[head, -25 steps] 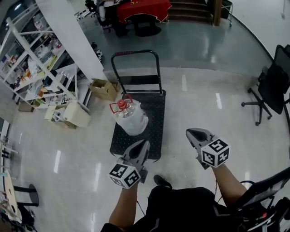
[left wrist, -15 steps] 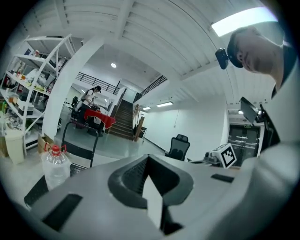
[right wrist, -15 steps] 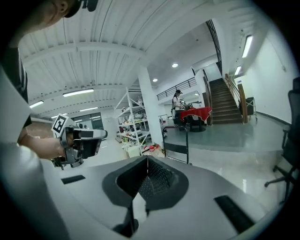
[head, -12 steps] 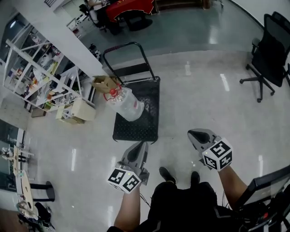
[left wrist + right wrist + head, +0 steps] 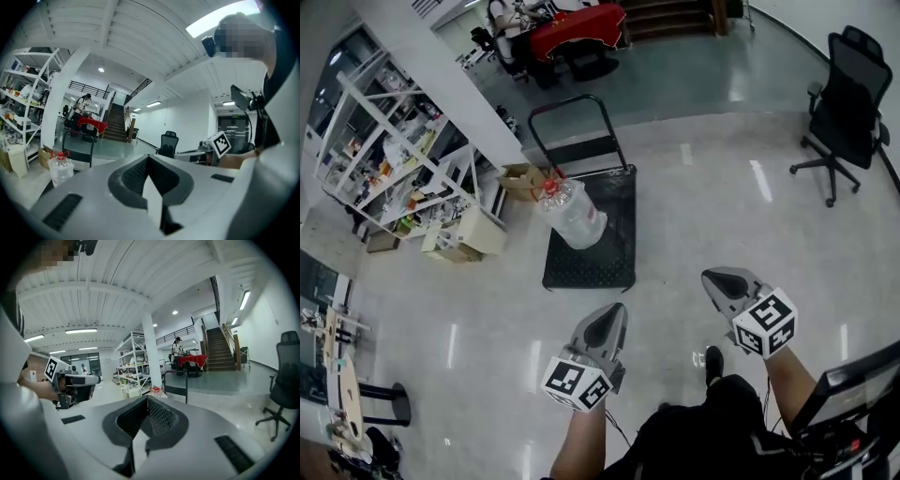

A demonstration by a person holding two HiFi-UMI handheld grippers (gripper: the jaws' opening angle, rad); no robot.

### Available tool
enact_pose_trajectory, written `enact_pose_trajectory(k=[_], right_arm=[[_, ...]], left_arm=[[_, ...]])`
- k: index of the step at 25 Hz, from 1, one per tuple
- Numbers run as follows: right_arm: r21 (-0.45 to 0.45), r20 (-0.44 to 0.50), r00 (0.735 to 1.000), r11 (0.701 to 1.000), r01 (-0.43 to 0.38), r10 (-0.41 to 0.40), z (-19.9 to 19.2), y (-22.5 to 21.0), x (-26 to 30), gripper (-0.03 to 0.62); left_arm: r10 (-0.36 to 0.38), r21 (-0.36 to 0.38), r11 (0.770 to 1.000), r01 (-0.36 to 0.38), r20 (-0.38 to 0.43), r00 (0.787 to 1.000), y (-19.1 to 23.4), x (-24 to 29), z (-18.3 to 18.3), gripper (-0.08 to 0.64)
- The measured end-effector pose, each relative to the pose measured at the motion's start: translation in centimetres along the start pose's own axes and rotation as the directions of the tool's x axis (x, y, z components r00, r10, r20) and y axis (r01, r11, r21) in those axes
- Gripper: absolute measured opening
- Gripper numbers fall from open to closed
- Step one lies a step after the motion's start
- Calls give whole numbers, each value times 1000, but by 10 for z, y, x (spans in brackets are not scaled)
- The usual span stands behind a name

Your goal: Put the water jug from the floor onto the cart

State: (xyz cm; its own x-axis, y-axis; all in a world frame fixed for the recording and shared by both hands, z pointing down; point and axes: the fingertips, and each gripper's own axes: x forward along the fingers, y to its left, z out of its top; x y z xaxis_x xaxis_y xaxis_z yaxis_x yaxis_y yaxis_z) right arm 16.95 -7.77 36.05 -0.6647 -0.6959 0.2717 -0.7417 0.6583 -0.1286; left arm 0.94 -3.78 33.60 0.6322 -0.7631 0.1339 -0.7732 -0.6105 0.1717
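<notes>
Closed empty tool [image 5: 148, 161]; water jug [image 5: 60, 168] far left

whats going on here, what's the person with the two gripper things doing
A person holds a two-jaw gripper in each hand. The water jug already sits on the black cart, not on the floor. The person stands apart from the cart, with the left gripper and the right gripper both shut and empty, touching nothing.
</notes>
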Motion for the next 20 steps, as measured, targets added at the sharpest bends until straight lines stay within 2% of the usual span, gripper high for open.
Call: enact_pose_trajectory(k=[3,5,9,13,15,18,20], right_arm=[[22,-51,998,999,44,-43,-30,55,-19,3],[39,-74,996,998,43,-40,-45,94,-33,3],[-12,-81,996,999,48,-49,-45,157,-72,3],[-45,-66,992,993,107,-110,-39,177,-119,3],[-37,-53,992,993,117,-118,-41,187,-142,3],[-66,-37,992,991,115,-118,-51,209,-173,3],[-89,-28,993,990,112,-115,-62,220,-199,3]], left_arm=[[-53,16,998,54,-17,998,-13,-52,-34,-5],[-86,-1,996,86,-25,996,-19,-81,-51,-5],[-114,-35,993,113,-30,993,-35,-126,-68,-5],[-128,-56,990,128,-7,992,-64,-150,-65,-5],[-143,-23,989,143,10,990,-86,-165,-56,-5],[-139,66,988,140,-17,990,-114,-188,-60,-5],[-128,62,990,130,-29,991,-137,-202,-70,-5]])
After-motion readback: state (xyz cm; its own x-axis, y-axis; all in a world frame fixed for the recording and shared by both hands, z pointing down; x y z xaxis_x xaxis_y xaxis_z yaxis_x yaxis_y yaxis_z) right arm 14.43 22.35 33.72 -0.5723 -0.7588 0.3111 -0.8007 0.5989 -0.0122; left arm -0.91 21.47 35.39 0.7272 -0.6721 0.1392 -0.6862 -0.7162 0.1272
